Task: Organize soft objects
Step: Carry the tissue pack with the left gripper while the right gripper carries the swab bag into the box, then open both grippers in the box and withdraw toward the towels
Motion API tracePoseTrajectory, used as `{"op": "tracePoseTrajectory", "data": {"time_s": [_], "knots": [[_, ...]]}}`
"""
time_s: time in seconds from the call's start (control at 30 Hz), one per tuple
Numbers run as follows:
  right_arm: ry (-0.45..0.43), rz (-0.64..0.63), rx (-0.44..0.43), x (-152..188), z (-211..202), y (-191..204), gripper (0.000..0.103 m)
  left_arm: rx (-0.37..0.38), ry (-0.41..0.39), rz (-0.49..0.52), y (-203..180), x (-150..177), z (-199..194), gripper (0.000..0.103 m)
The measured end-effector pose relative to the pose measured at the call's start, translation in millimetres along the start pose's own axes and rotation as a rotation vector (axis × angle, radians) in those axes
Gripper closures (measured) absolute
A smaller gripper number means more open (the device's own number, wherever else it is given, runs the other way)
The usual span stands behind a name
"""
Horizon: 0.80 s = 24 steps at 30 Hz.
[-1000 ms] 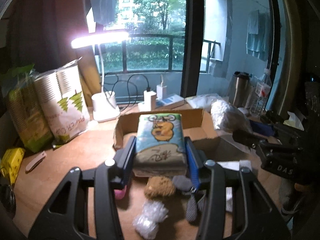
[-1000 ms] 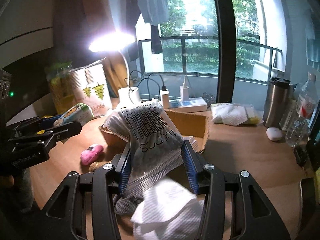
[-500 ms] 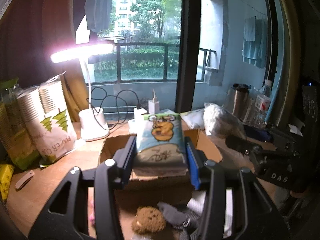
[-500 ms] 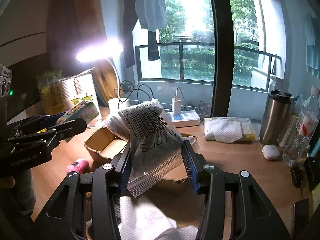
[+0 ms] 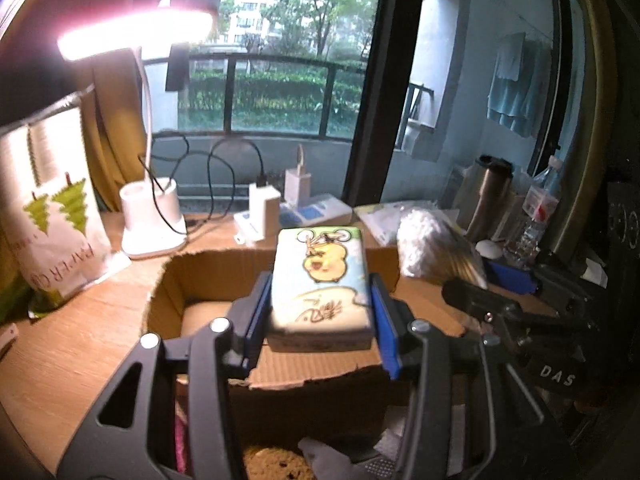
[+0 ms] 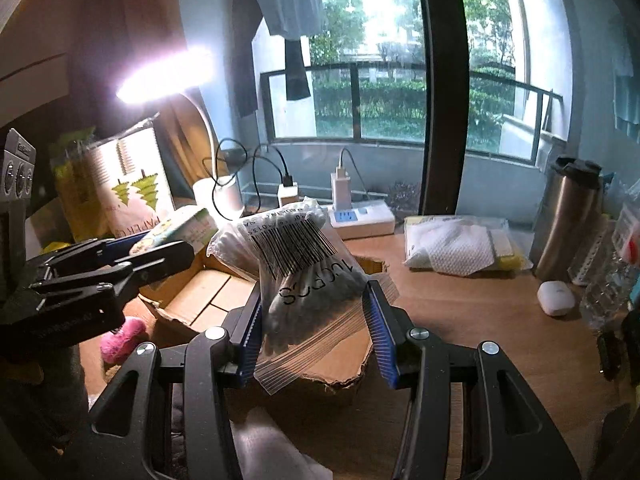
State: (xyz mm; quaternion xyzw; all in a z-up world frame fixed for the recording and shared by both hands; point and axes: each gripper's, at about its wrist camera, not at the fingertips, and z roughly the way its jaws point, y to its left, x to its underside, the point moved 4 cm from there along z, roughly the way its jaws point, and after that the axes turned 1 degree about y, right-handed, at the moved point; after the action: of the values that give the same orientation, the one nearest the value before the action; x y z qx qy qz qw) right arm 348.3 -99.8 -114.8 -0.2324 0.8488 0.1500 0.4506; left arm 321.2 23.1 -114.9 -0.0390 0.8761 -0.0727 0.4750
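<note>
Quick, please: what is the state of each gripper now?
Left gripper: shut on the tissue pack.
Right gripper: shut on the cotton swab bag.

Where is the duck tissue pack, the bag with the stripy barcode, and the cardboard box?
duck tissue pack (image 5: pixel 320 280): left wrist view, middle of its printed top.
barcode bag (image 6: pixel 304 272): right wrist view, just below the barcode.
cardboard box (image 5: pixel 320 372): left wrist view, torn near wall.
</note>
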Motion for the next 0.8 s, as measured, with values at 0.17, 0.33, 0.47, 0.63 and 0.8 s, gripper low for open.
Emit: {"op": "tracePoseTrajectory", "data": {"time_s": [0.17, 0.33, 0.47, 0.63, 0.8], "knots": [[0.043, -0.001, -0.014, 7, 19, -1, 0.053, 0.024, 0.055, -0.021, 2, 8, 23, 0.055], [0.091, 0.005, -0.017, 15, 32, -9, 0.053, 0.053, 0.11, -0.039, 0, 16, 39, 0.054], [0.128, -0.021, -0.027, 19, 37, -9, 0.052, 0.056, 0.122, -0.051, 2, 18, 39, 0.054], [0.148, -0.055, -0.029, 21, 41, -1, 0.051, 0.05, 0.115, -0.065, 6, 16, 32, 0.052], [0.157, -0.057, -0.027, 20, 40, 2, 0.036, 0.037, 0.091, -0.058, 6, 12, 16, 0.051]]}}
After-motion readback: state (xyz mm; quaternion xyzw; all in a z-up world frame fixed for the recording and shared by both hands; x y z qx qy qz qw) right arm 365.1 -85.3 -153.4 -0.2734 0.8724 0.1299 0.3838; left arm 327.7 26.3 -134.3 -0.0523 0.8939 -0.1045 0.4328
